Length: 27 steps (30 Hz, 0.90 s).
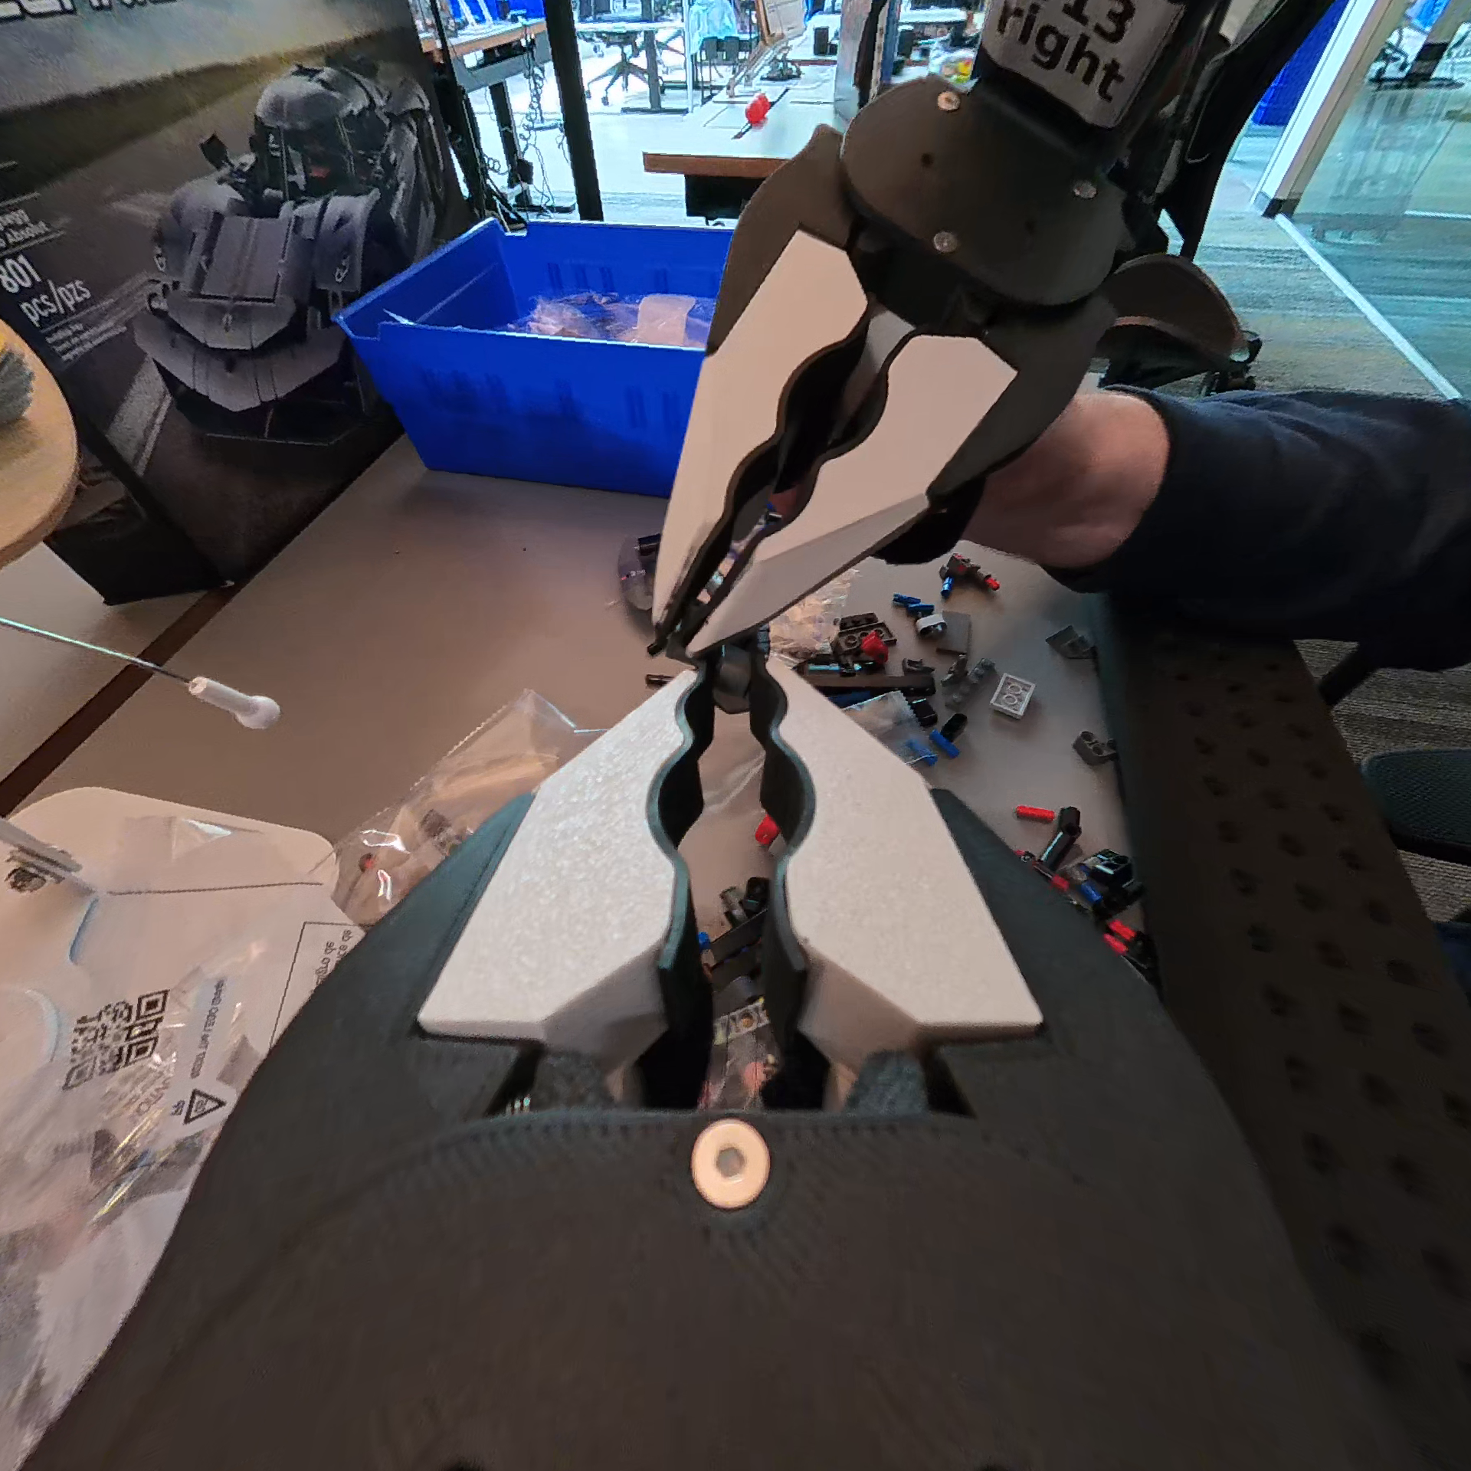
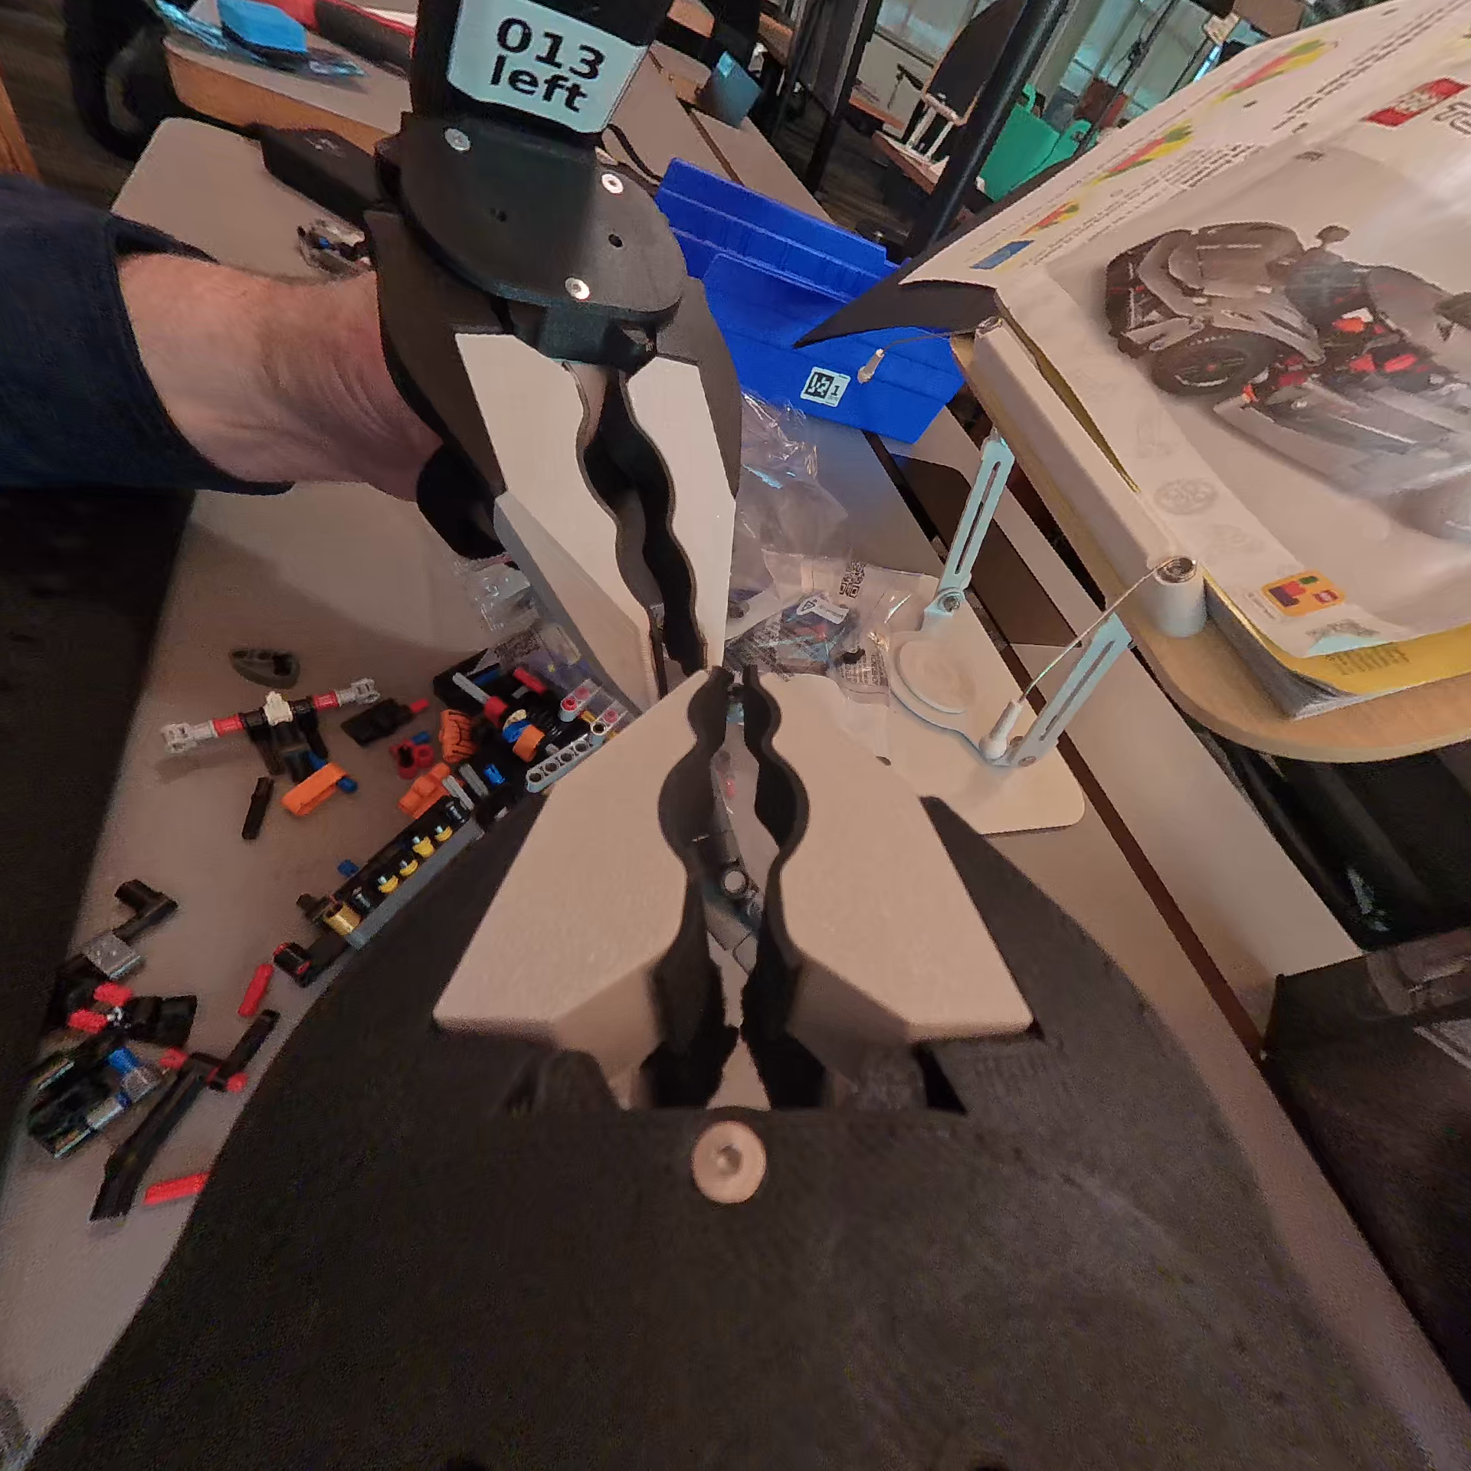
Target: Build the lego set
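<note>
My left gripper (image 1: 728, 676) and right gripper (image 1: 675, 646) meet tip to tip above the grey table (image 1: 398, 597). The left one is shut on a small dark lego piece (image 1: 732, 675). The right one comes down from above, shut on a thin black lego pin (image 1: 654, 648) that sticks out at its tips. In the right wrist view my right gripper (image 2: 728, 680) points up at the left gripper (image 2: 700, 661); the held pieces are mostly hidden there. Loose lego pieces (image 1: 915, 669) lie below, and a long grey beam assembly with yellow pins (image 2: 398, 868) lies at the left.
A blue bin (image 1: 541, 382) stands at the back, the lego box (image 1: 223, 263) beside it. Plastic part bags (image 1: 159, 1035) lie at the left. An instruction booklet (image 2: 1273, 398) rests on a wooden holder with a white stand (image 2: 955, 684). A small red-axle assembly (image 2: 271, 716) lies on the table. The grippers are tip to tip, or close to it. The small red-axle assembly (image 2: 271, 716) is about equally far from each gripper, around 20 cm.
</note>
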### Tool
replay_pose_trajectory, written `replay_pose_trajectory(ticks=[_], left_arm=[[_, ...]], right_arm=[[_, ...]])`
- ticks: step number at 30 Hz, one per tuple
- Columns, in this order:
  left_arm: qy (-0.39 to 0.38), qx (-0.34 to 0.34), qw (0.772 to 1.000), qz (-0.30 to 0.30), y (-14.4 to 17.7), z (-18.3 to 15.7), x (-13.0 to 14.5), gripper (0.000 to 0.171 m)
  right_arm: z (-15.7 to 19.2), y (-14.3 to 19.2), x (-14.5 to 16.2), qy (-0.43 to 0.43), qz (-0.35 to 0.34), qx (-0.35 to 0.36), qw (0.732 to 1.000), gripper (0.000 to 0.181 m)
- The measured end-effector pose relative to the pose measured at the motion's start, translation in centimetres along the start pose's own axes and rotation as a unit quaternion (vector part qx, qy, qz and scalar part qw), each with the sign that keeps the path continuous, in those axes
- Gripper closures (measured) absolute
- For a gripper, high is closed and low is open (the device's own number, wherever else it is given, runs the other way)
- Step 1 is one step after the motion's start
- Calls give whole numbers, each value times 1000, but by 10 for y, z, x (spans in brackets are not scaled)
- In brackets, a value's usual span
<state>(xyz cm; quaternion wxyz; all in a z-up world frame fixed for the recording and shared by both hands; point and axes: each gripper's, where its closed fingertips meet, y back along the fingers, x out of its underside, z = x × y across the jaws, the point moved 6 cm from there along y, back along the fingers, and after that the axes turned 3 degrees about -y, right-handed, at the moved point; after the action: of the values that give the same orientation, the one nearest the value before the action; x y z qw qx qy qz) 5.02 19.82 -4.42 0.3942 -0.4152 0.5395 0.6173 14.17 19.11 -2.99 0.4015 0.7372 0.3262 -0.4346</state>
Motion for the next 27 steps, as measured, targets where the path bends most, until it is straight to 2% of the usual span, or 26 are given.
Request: replay_pose_trajectory(ticks=[5, 8, 9, 10, 11, 12, 13, 14, 16, 17, 19, 22, 27], left_arm=[[-44, -46, 997, 40, -2, 1, 2, 165], [-36, -38, 998, 38, -1, 2, 2, 165], [-29, -29, 999, 36, -1, 1, 2, 165], [-25, 39, 998, 33, -3, -11, 3, 165], [-20, 74, 997, 20, -8, -23, 1, 165], [-32, 91, 995, 39, -16, -33, 5, 165], [-59, 56, 993, 81, -23, -28, 12, 165], [-56, 48, 993, 94, -23, -21, 15, 165], [-17, 72, 996, 49, -13, -11, 10, 165], [-5, 69, 997, 38, -8, -7, 10, 165], [20, 93, 995, 23, -4, -9, 12, 165], [-8, 72, 996, 51, -6, -10, 18, 165], [-20, 80, 996, 33, -6, -10, 17, 165]], right_arm=[[-6, -7, 5, -83, 6, -3, 997, 181], [-7, -8, 5, -105, 1, -5, 994, 181], [-7, -8, 5, -99, 3, -1, 995, 181], [-8, -8, 5, -91, 7, 17, 996, 181], [-15, -5, 6, -78, 14, 56, 995, 181], [-22, 2, 6, -54, 18, 78, 995, 181], [-26, 9, 4, -42, 4, 78, 996, 180], [-26, 16, 1, -44, -18, 62, 997, 181], [-27, 21, 2, -58, -17, 41, 997, 181], [-23, 18, 5, -76, -6, 8, 997, 181], [-23, 11, 18, -104, 33, -18, 994, 180], [-17, 7, 38, -116, 107, -67, 985, 180], [-12, 8, 66, -134, 183, -106, 968, 180]])
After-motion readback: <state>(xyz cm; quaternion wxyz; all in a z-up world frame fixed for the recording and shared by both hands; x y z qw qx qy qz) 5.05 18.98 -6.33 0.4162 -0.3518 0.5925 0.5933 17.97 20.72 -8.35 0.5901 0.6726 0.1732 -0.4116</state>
